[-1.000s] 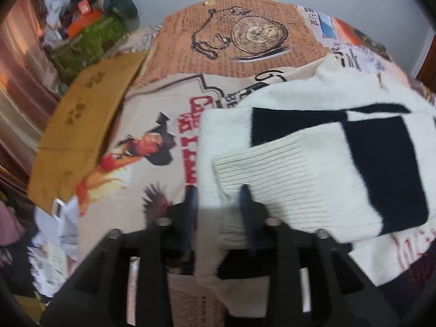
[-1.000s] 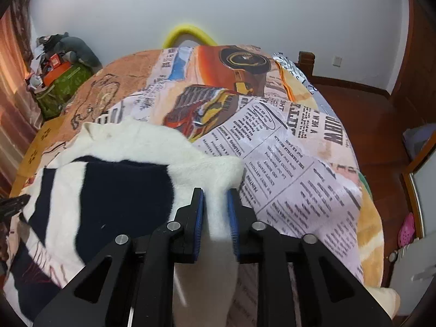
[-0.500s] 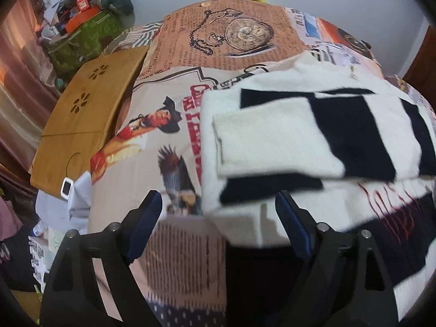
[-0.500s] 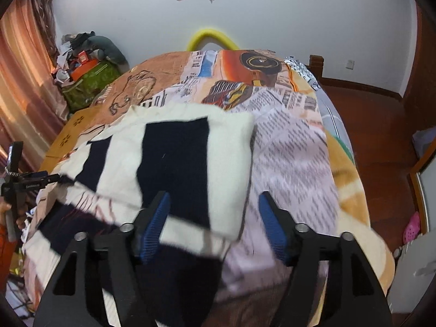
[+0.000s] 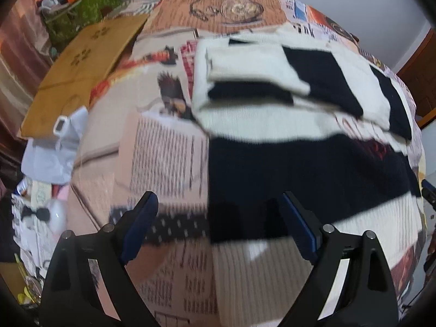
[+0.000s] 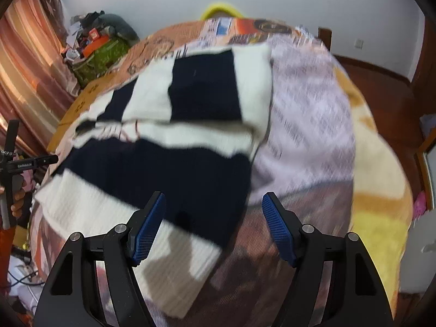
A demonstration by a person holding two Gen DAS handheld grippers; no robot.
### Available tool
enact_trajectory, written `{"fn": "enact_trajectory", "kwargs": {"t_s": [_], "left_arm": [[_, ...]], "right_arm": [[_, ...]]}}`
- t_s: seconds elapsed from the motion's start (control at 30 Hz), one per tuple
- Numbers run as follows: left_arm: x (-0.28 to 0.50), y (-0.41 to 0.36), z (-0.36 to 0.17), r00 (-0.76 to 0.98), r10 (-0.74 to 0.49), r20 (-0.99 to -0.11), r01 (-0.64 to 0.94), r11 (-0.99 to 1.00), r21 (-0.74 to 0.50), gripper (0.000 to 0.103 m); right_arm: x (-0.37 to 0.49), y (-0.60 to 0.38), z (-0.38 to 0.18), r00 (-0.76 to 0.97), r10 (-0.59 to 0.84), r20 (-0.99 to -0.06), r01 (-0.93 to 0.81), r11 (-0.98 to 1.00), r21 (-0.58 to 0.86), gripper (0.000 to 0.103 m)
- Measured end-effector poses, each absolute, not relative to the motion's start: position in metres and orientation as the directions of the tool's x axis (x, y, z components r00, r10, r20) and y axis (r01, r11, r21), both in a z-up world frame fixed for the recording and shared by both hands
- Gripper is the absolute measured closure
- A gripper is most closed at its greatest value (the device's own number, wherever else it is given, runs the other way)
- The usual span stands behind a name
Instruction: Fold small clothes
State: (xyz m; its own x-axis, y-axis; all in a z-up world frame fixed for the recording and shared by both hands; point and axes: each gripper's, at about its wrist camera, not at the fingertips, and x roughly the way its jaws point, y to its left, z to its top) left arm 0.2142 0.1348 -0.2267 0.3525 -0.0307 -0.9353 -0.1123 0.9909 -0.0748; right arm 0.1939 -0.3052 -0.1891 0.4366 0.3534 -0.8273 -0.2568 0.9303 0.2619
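The left gripper [image 5: 218,226] has its jaws opening, with blue pads wide apart and nothing clamped; only the near left corner of the sweater [image 5: 299,163] lies below the gap, untouched. The right gripper [image 6: 214,224] likewise has jaws opening and grips nothing, and the sweater's near right corner shows below and between its pads.

The sweater, knitted in white and dark navy blocks, lies flat on the bedspread [image 5: 163,150], which is printed with newspaper text and pictures. At the sweater's far end both sleeves are already folded inward across the chest: a white cuffed sleeve [image 5: 245,62] crosses from the sweater's left edge, and a white-and-navy panel [image 6: 207,90] covers its right side. The ribbed white hem [image 6: 90,218] lies nearest both grippers and is not yet folded.

Judged from this layout, the sleeve folds are done; the lengthwise fold, bringing hem toward collar, remains, and possibly a final halving. Both views are blurred, so finer creases cannot be told.

Beyond the sweater's left edge a brown board [image 5: 81,62] rests on the bedspread; a hand holding the left gripper's handle [image 6: 16,163] shows at the sweater's left in the right wrist view.
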Motion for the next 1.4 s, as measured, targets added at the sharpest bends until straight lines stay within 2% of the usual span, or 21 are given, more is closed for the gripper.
{"fn": "enact_trajectory", "kwargs": {"t_s": [0.1,0.17,0.2,0.3,0.4,0.53,0.63,0.67,0.83,1.03,1.17,1.4], "left_arm": [[0.198,0.133,-0.232,0.353,-0.012,-0.936,-0.129,0.990,-0.061,0.015],[0.191,0.133,-0.238,0.338,-0.046,-0.940,-0.138,0.986,-0.097,0.027],[0.190,0.134,-0.239,0.338,-0.060,-0.939,-0.142,0.983,-0.114,0.030],[0.183,0.136,-0.239,0.349,-0.110,-0.931,-0.160,0.972,-0.175,0.036],[0.175,0.135,-0.241,0.365,-0.143,-0.920,-0.163,0.963,-0.214,0.044],[0.171,0.130,-0.238,0.371,-0.186,-0.910,-0.147,0.956,-0.255,0.068],[0.172,0.125,-0.233,0.371,-0.203,-0.906,-0.127,0.956,-0.266,0.089],[0.172,0.123,-0.230,0.374,-0.198,-0.906,-0.122,0.958,-0.260,0.091],[0.175,0.123,-0.211,0.421,-0.172,-0.890,-0.118,0.963,-0.242,0.093],[0.195,0.124,-0.163,0.529,-0.163,-0.833,-0.101,0.962,-0.252,0.095],[0.226,0.118,-0.138,0.591,-0.115,-0.798,-0.078,0.977,-0.198,0.096],[0.286,0.124,-0.125,0.632,-0.035,-0.774,-0.113,0.984,-0.138,0.097]], "right_arm": [[0.187,-0.303,-0.200,0.399,0.380,-0.834,-0.249,0.921,0.300,0.033],[0.183,-0.301,-0.207,0.378,0.392,-0.839,-0.245,0.916,0.317,0.033],[0.182,-0.301,-0.209,0.377,0.396,-0.837,-0.241,0.915,0.324,0.035],[0.174,-0.301,-0.208,0.396,0.410,-0.822,-0.241,0.910,0.338,0.044],[0.170,-0.301,-0.207,0.400,0.429,-0.810,-0.244,0.902,0.357,0.060],[0.167,-0.299,-0.206,0.401,0.443,-0.801,-0.255,0.894,0.367,0.082],[0.167,-0.300,-0.203,0.411,0.449,-0.794,-0.246,0.893,0.377,0.094],[0.167,-0.302,-0.200,0.419,0.455,-0.786,-0.245,0.890,0.384,0.094],[0.169,-0.303,-0.181,0.466,0.477,-0.745,-0.259,0.879,0.400,0.096],[0.184,-0.295,-0.151,0.549,0.463,-0.696,-0.300,0.886,0.353,0.096],[0.203,-0.290,-0.133,0.584,0.465,-0.665,-0.328,0.885,0.331,0.096],[0.255,-0.281,-0.112,0.631,0.449,-0.633,-0.331,0.893,0.304,0.097]]}}
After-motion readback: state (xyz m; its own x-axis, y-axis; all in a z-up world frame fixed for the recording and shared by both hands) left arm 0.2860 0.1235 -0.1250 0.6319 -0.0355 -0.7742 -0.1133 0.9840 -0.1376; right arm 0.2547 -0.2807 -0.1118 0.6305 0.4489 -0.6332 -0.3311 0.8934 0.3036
